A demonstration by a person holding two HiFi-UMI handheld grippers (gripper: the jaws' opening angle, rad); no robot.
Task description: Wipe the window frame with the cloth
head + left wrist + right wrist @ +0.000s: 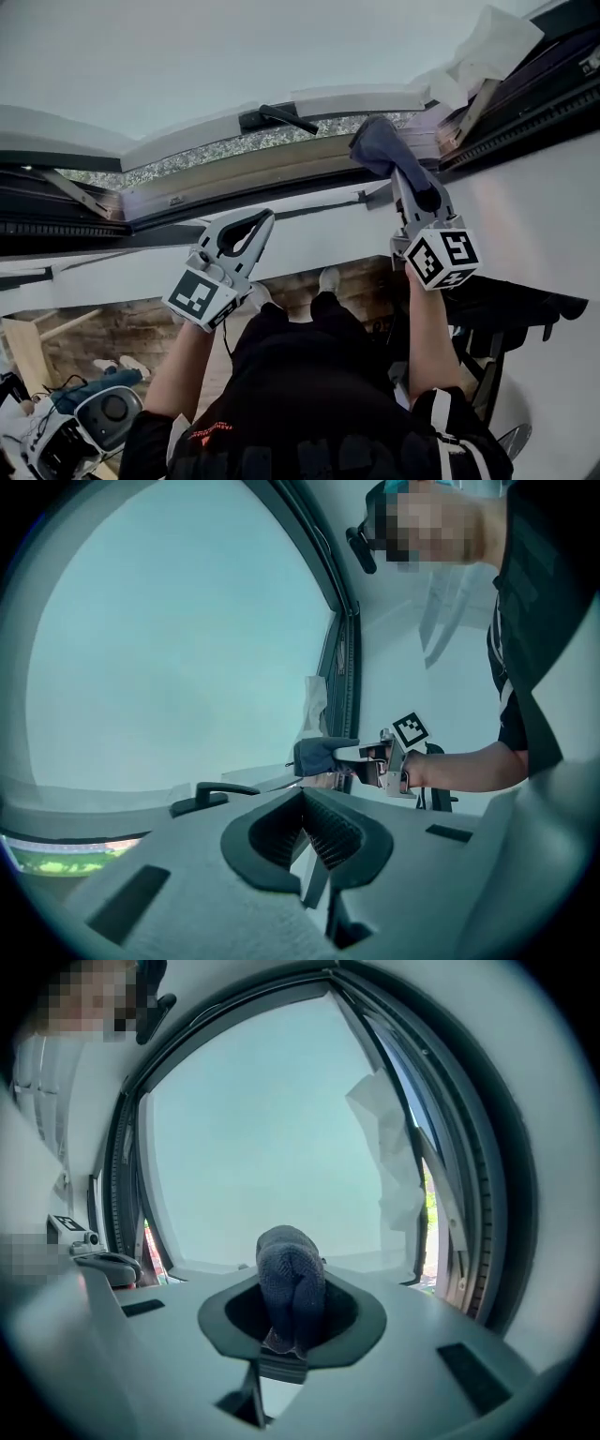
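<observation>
Crumpled white sheet (489, 45) is lodged at the upper right corner of the opening. Black lever handle (281, 117) lies along the sash's lower rail. Mottled green foliage (234, 143) shows through the gap beneath it. Below are a brick wall (141, 323), pale wooden boards (26, 352) at far left, a grey-white device with a round dial (89, 417), and a black chair (511, 305) at right.

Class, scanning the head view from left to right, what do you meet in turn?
left gripper → black window handle → blue-grey cloth → crumpled white sheet
</observation>
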